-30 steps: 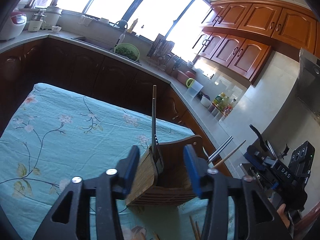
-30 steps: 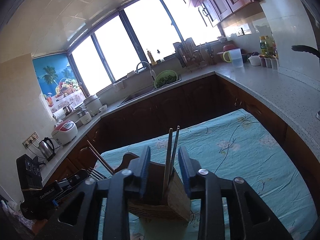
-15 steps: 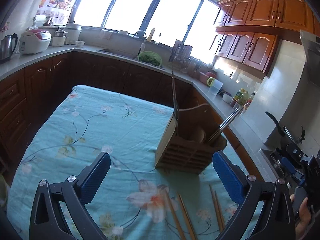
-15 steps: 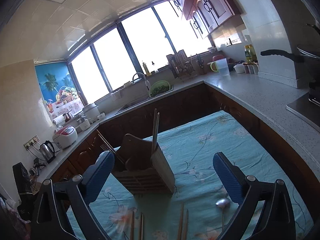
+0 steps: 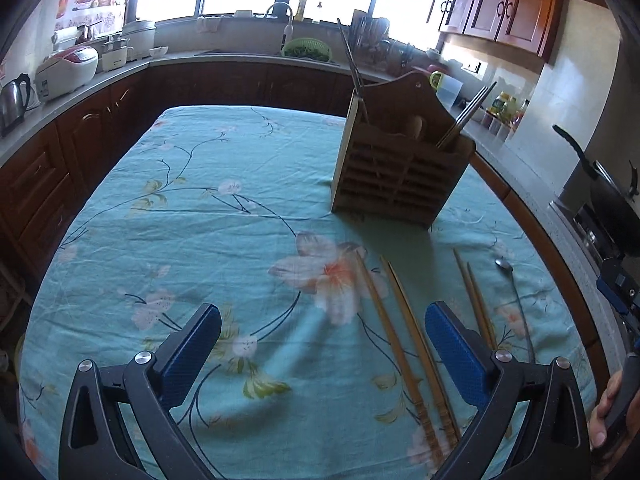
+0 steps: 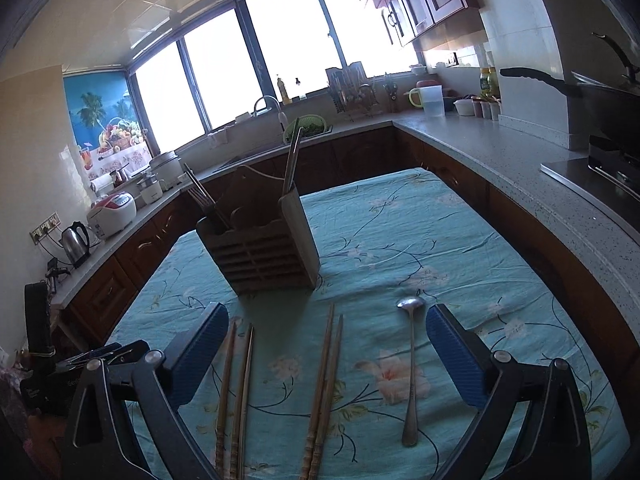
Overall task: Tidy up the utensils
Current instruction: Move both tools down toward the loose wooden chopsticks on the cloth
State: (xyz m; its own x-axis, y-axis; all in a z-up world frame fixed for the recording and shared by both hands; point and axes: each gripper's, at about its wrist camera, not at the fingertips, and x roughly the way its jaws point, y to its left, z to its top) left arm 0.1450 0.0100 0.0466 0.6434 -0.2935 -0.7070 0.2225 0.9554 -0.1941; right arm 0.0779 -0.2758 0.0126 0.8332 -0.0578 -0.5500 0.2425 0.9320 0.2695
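Both hand-held grippers — left [image 5: 322, 354], right [image 6: 326, 352] — have backed off the wooden holder [image 6: 262, 246], jaws now spread wide and empty.

Teal floral tablecloth [image 6: 400, 240]; brown wooden holder [image 6: 260, 248]; blue tongs pads [image 6: 456, 360]; silver spoon [image 6: 411, 368]
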